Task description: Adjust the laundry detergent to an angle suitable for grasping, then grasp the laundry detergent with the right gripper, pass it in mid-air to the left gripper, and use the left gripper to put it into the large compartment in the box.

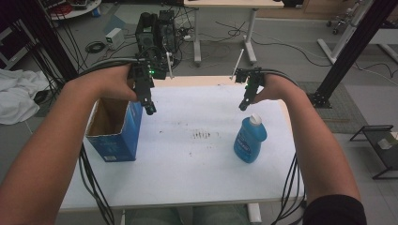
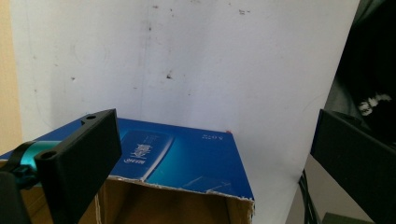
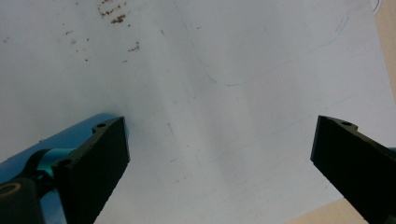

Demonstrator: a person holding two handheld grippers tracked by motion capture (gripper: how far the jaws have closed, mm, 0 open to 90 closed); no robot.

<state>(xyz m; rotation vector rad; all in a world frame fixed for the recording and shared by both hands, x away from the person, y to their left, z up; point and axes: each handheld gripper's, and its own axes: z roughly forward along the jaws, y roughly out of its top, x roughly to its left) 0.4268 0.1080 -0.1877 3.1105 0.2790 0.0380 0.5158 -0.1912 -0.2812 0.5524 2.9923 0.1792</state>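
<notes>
From the high view I see my left gripper (image 1: 149,108) hanging over the far right corner of the open blue box (image 1: 115,136) at centre left, nothing in it. My right gripper (image 1: 243,105) hovers just above the blue bottle (image 1: 250,139), right of centre on the white table (image 1: 197,159). In the left gripper view the jaws stand wide, the box (image 2: 187,163) low between them. In the right gripper view the jaws gape wide over bare tabletop (image 3: 210,116), the bottle (image 3: 56,140) at lower left.
</notes>
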